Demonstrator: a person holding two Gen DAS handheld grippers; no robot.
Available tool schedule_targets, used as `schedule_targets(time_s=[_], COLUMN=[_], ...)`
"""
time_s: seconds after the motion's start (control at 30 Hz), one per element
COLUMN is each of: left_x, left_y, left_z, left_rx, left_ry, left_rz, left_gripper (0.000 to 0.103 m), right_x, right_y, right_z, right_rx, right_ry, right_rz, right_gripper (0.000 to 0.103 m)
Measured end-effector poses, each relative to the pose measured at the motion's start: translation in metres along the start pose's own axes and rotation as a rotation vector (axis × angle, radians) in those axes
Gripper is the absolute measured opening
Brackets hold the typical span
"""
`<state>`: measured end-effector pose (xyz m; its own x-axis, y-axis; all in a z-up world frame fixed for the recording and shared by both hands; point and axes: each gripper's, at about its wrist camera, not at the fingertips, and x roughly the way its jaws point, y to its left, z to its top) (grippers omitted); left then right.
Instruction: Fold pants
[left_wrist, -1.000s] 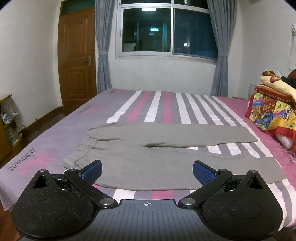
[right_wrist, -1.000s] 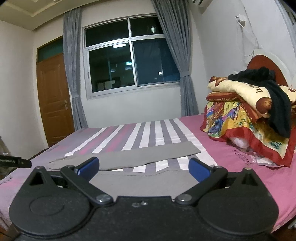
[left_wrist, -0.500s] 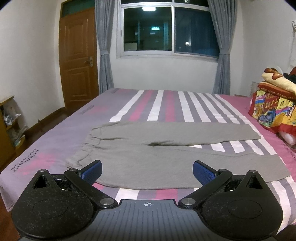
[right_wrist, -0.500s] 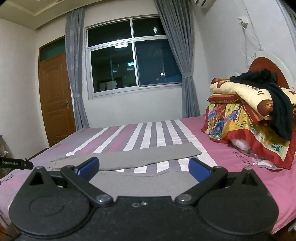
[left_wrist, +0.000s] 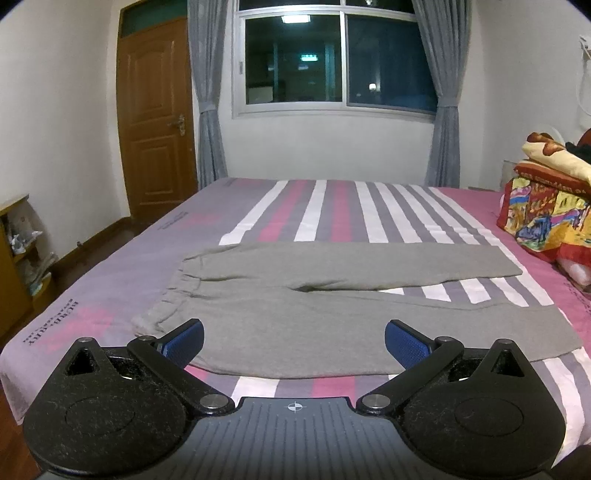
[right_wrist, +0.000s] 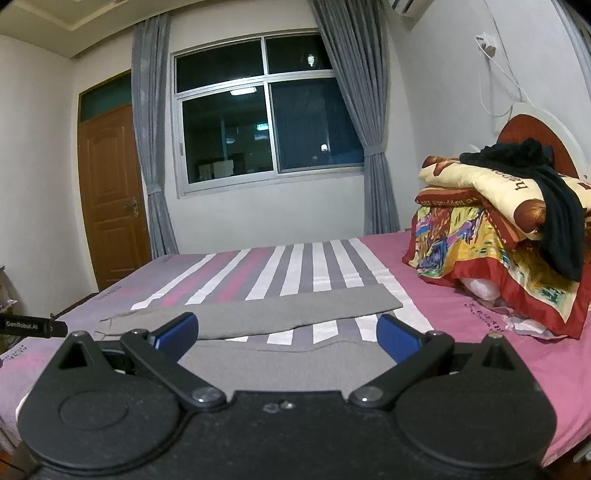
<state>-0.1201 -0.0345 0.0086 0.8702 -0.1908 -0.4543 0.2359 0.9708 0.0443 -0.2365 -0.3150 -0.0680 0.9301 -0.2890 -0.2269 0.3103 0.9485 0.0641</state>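
Grey sweatpants (left_wrist: 314, 306) lie flat on the striped bed (left_wrist: 325, 206), waistband at the left, both legs stretching right and slightly apart at the cuffs. My left gripper (left_wrist: 294, 345) hovers open over the near leg's front edge, blue pads wide apart and holding nothing. In the right wrist view the same pants (right_wrist: 280, 354) show their leg ends; my right gripper (right_wrist: 287, 338) is open above the near leg, nothing between its fingers. The left gripper's tip (right_wrist: 33, 326) pokes in at that view's left edge.
A pile of colourful folded blankets (right_wrist: 498, 251) topped with a black garment (right_wrist: 546, 192) sits at the bed's right end. A wooden shelf (left_wrist: 14, 258) stands left of the bed, with a door (left_wrist: 155, 114) and a curtained window (left_wrist: 332, 59) behind.
Both views have shifted slightly, the left one rising and turning a little left so the blanket pile slid rightward. The pants lie unchanged and both grippers stay open.
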Motion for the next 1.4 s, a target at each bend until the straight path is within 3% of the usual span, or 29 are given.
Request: schedule_targets(time_s=[0.77,1.4], left_x=[0.001,0.007], left_y=[-0.002,-0.005], left_z=[-0.001,0.0], left_rx=[0.009,0.014], left_ry=[-0.011,-0.002], left_rz=[0.005,0.031], left_gripper=[0.103,0.103], right_x=[0.002,0.035], right_y=[0.002,0.015], right_z=[-0.001,-0.001], right_rx=[0.01,0.01], right_ry=[0.023,0.085], right_rz=[0.004,0.012], right_gripper=[0.103,0.103])
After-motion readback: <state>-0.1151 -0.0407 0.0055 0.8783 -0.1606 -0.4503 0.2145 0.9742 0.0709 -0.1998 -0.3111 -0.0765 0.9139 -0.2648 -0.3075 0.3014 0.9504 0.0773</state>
